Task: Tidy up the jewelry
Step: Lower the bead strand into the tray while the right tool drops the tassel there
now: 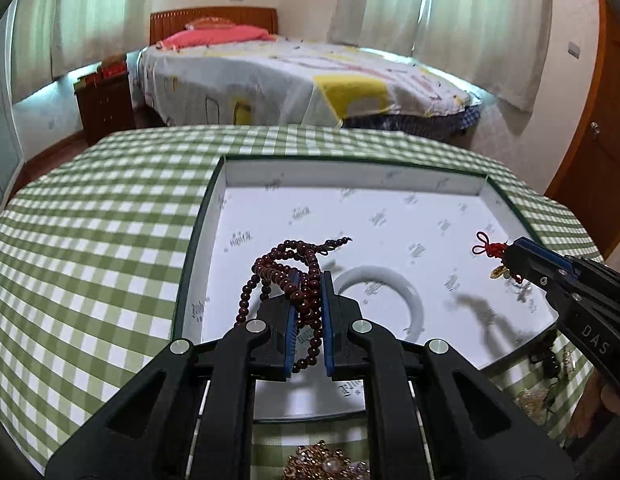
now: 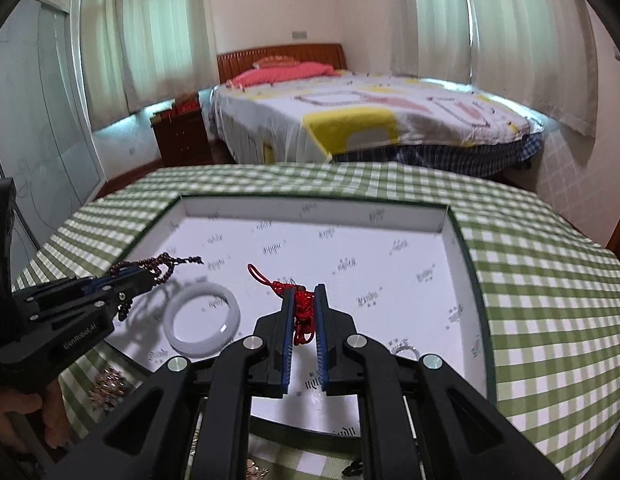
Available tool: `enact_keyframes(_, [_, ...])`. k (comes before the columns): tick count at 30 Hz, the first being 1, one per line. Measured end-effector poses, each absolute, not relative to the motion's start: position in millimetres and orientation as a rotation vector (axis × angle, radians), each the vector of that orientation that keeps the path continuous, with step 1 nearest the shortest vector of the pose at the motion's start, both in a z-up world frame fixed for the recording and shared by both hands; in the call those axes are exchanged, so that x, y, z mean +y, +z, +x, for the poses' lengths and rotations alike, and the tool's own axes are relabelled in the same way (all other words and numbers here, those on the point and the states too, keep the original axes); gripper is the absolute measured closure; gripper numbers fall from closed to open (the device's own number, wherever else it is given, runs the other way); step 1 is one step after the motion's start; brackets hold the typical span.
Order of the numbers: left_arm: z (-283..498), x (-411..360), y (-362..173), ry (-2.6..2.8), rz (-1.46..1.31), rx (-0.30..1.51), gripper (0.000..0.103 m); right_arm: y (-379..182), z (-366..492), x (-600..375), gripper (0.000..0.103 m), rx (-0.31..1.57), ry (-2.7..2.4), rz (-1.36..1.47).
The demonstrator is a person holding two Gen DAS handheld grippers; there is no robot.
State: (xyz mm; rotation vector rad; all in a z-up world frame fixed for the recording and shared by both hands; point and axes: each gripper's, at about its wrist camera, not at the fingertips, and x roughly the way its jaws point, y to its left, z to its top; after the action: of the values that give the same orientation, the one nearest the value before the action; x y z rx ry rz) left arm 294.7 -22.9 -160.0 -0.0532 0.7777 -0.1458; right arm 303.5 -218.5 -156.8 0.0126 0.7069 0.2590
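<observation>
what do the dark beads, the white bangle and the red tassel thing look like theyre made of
Bead strand in the left claw: probably polished wood, dark reddish-brown, slightly glossy.
Bangle: milky, translucent and smooth, maybe jade or glass.
Red knot charm in the right claw: braided cord, matte fibres.

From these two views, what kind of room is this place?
Most likely a home bedroom. A made bed with a wooden headboard stands behind the checked table, a small nightstand sits beside it, and long curtains cover the windows.
</observation>
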Motion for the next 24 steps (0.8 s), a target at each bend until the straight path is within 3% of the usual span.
enact_keyframes(8, [304.2, -19.9, -178.0, -0.143, -0.082, 0.867, 0.092, -173.2, 313.9, -217.7, 0.093, 0.776, 0.266, 0.002])
enact_keyframes(12, [305.6, -15.7, -180.7, -0.145, -0.101, 0.882, 0.087, -176.6, 315.9, -218.8, 0.090, 0.791, 0.267, 0.004])
enact_keyframes(14, [304.1, -17.8, -180.8, -0.151, -0.087, 0.882, 0.082, -177.2, 315.3, -219.5, 0.086, 0.793, 0.267, 0.003])
enact_keyframes(17, [304.6, -23.2, -179.6, -0.158, -0.060, 0.882, 0.071, -178.3, 313.8, -220.0, 0.072, 0.793, 0.265, 0.008])
enact_keyframes(21, [302.3, -31.6, -177.5, -0.174, -0.044, 0.871, 0.057, -177.5, 312.1, -220.1, 0.071, 0.793, 0.267, 0.004])
enact_keyframes(24, [301.1, -34.9, -175.8, -0.179, -0.042, 0.864, 0.052, -176.0, 309.9, -221.3, 0.070, 0.787, 0.271, 0.007])
